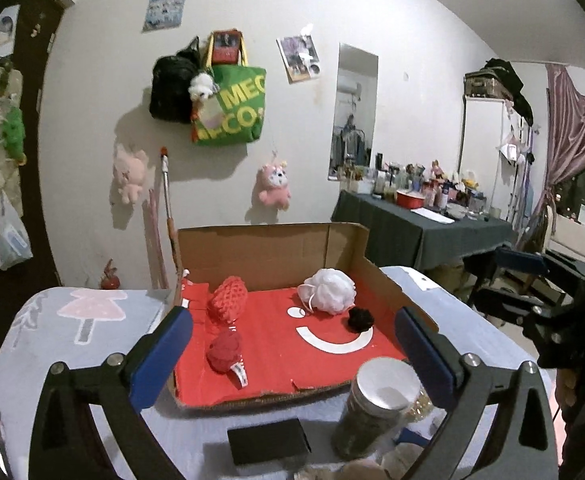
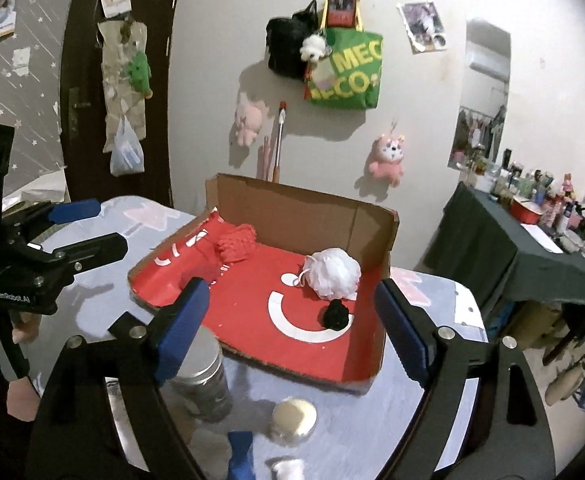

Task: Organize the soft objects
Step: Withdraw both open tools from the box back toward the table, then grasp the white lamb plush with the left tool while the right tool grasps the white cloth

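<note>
A: Box contents?
B: White puff at 1 o'clock, black puff touching it; red knit at 11, red ball at 9.
A: Grippers?
B: L gripper, R gripper: jaws wide apart, nothing held.

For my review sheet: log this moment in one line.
left tongs: open, empty | right tongs: open, empty | cardboard box: white pouf, black pompom
</note>
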{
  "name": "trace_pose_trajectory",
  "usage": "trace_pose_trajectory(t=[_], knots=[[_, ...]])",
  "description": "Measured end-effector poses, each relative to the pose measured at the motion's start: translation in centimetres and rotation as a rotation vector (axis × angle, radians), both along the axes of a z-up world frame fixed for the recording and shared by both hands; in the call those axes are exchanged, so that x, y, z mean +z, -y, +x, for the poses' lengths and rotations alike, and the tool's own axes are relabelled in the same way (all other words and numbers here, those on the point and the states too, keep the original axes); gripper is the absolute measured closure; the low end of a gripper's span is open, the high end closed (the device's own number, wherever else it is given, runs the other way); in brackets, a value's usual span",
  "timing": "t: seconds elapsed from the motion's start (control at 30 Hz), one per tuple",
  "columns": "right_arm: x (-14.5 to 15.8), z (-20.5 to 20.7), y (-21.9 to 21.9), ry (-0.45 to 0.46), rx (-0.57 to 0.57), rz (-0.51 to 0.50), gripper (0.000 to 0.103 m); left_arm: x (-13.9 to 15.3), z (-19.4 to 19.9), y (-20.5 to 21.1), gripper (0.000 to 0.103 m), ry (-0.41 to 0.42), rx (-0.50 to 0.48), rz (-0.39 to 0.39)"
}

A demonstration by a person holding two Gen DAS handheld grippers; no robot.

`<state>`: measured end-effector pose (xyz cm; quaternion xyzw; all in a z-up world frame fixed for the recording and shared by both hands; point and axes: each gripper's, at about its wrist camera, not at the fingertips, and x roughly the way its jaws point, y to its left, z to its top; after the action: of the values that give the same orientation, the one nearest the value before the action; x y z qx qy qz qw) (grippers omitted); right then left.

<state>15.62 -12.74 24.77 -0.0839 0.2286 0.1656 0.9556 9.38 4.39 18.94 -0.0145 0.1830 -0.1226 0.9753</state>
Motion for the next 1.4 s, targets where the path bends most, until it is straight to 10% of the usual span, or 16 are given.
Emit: trace_pose_trajectory(t=[0.53, 1.4], knots=[[-5.7, -8.4, -0.3, 0.087, -0.069, 0.029, 0.014, -6.0, -7.2, 1.2, 0.0, 0.012, 0.033, -0.001], [-17.0, -6.2, -1.9, -0.185, -0.026, 0.037, 0.014, -15.6, -5.9, -3.2, 0.0, -0.291, 0.076, 0.046]])
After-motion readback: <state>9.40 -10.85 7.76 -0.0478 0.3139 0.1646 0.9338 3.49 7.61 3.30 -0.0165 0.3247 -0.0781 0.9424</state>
